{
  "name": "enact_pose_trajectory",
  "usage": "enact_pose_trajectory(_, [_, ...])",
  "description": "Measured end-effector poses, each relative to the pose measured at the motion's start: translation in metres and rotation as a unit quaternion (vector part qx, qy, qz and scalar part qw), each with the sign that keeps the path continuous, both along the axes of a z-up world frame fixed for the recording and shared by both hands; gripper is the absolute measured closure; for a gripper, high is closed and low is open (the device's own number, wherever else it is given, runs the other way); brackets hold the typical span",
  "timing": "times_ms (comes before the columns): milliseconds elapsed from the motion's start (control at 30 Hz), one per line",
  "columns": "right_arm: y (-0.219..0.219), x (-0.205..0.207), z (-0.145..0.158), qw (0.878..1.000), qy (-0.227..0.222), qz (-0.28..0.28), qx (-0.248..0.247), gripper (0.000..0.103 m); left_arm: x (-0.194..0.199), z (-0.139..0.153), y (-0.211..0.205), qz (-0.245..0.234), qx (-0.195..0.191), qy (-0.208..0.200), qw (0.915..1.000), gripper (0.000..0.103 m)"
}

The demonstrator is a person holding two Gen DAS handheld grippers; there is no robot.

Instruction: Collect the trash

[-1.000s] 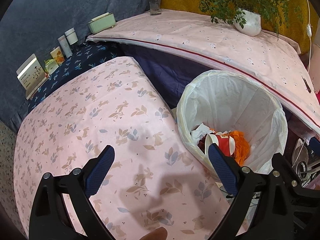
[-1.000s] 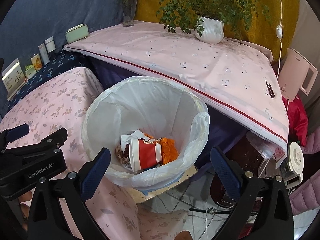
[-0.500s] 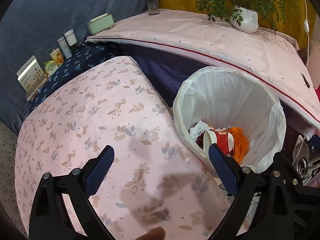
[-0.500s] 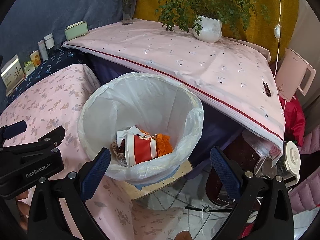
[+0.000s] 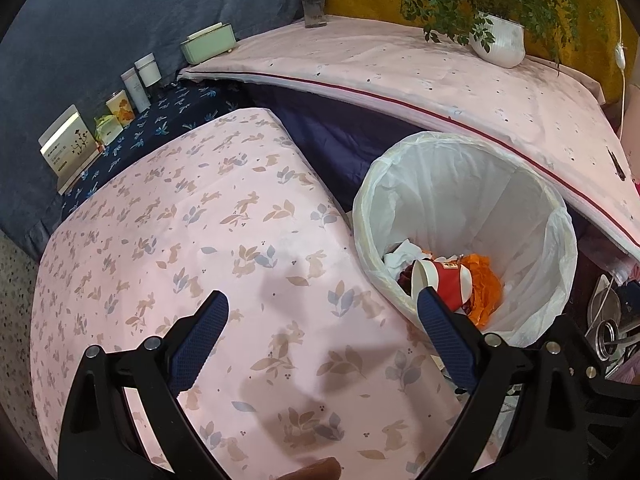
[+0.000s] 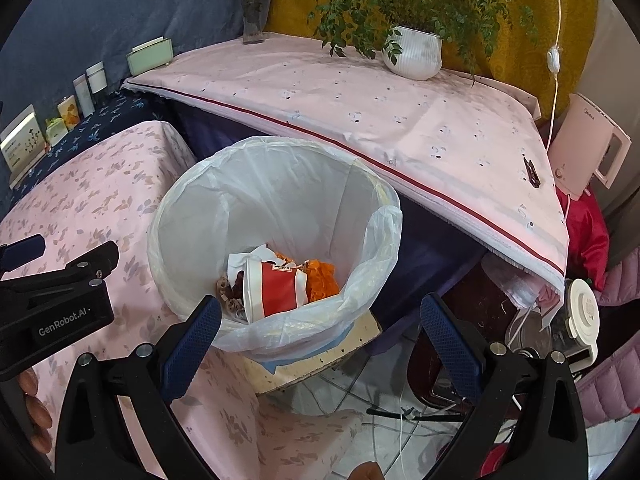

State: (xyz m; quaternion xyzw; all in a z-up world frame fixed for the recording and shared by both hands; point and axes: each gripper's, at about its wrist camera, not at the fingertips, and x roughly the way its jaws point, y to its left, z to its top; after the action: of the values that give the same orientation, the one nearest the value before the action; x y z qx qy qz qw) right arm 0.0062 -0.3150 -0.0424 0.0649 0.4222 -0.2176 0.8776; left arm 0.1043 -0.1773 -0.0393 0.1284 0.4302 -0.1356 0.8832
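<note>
A trash bin lined with a white bag (image 5: 472, 184) (image 6: 280, 184) stands between two cloth-covered tables. Inside lie a red-and-white paper cup (image 5: 444, 280) (image 6: 276, 288), orange wrapping (image 5: 484, 292) (image 6: 320, 280), white tissue (image 5: 400, 254) and brownish scraps (image 6: 228, 290). My left gripper (image 5: 320, 340) is open and empty above the pink rabbit-print table (image 5: 180, 240), left of the bin. My right gripper (image 6: 320, 344) is open and empty, hovering over the bin's near rim. The left gripper's body shows in the right wrist view (image 6: 52, 308).
A second pink-clothed table (image 6: 360, 112) behind holds a potted plant (image 6: 412, 56), flower vase (image 6: 254, 16) and green box (image 6: 150, 56). Small bottles and cards (image 5: 112, 108) line the dark floral strip. A pink kettle (image 6: 588, 148), cables and appliances crowd the floor at right.
Both grippers stay open and empty. The views have shifted slightly, with the bin drifting a little lower and left in the right wrist view. Bin contents are unchanged.
</note>
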Motion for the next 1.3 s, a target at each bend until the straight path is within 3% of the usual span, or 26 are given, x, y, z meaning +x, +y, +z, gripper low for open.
enact_pose_trajectory(1300, [-0.0003, -0.0007, -0.0079, 1.0, 0.01, 0.004, -0.003, 0.007, -0.0021, -0.0023, -0.0028, 0.004, 0.002, 0.003, 1.0, 0.012])
